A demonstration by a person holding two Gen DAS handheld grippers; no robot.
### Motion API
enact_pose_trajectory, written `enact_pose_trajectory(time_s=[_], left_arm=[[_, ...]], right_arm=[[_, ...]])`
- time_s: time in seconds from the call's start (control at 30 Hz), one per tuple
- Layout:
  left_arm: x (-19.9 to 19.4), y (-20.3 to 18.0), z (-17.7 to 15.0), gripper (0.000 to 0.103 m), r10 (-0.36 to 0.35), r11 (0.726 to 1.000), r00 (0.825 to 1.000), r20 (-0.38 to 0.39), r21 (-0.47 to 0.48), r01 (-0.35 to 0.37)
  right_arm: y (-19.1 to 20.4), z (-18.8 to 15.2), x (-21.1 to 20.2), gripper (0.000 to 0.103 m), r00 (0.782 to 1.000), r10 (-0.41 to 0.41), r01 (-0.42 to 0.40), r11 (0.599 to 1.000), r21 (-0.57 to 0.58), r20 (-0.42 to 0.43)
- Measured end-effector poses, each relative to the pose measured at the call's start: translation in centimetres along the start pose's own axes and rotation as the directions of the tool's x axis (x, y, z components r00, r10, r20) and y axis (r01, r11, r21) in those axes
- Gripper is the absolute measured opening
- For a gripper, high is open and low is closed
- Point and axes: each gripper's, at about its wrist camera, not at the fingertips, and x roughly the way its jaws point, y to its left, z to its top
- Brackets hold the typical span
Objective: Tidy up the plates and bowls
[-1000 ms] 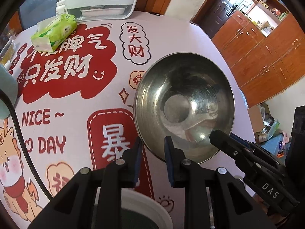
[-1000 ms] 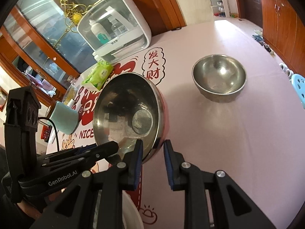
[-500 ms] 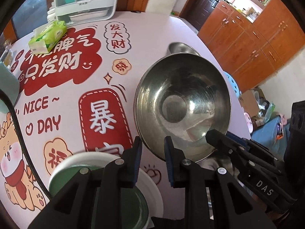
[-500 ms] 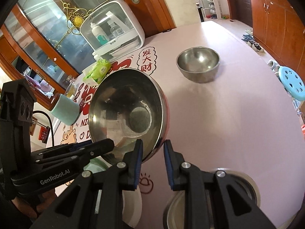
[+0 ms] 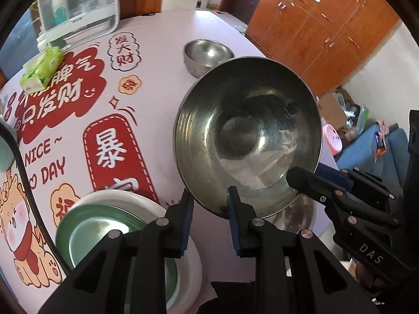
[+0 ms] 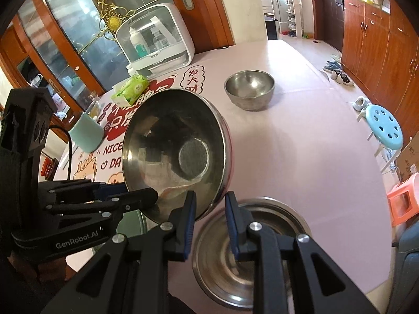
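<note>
A large steel bowl [image 5: 248,141] [image 6: 175,154] hangs tilted above the table, gripped from two sides. My left gripper [image 5: 209,204] is shut on its near rim, and the right wrist view shows that gripper [image 6: 142,196] at the bowl's left edge. My right gripper [image 6: 210,206] is shut on the rim too; in the left wrist view it [image 5: 301,180] clamps the bowl's right edge. Under the raised bowl a second wide steel bowl [image 6: 248,248] [image 5: 296,214] rests on the table. A small steel bowl [image 5: 207,52] [image 6: 248,89] stands farther back. A green plate [image 5: 104,225] lies on a white plate [image 5: 188,256].
The table wears a pink cloth [image 6: 301,144] with red print. A tissue pack [image 5: 42,70], a white box with bottles [image 6: 157,44] and a mint cup [image 6: 86,133] stand at the far left. A blue stool [image 6: 383,128] and wooden cupboards [image 5: 327,26] lie beyond the table's right edge.
Both grippers have drawn back toward the near edge and risen a little, carrying the large bowl. The stacked plates and the wide steel bowl below have come into view.
</note>
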Motion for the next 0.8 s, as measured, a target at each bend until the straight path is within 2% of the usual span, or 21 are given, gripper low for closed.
enact_pose_trajectory(time_s=[0.3,0.5,0.8], left_arm=[[1.1,-3.8,-1.6,0.024,0.000,0.998,0.998,-0.061,0.057,0.004],[2.4,-5.3,-2.7,0.024,-0.008,0.999,0.994,-0.108,0.030,0.011],[4.2,-6.8,-4.4,0.024,-0.002,1.000,0.986,-0.169,-0.030,-0.003]], right_arm=[[-2.5,-2.0,-1.1,0.022,0.998,0.000,0.000,1.000,0.004,-0.057],[-4.3,-3.2,-1.3,0.023,0.994,0.017,-0.018,1.000,-0.011,-0.110],[-5.8,-4.3,-0.9,0.025,0.978,0.033,-0.056,0.993,-0.106,-0.205]])
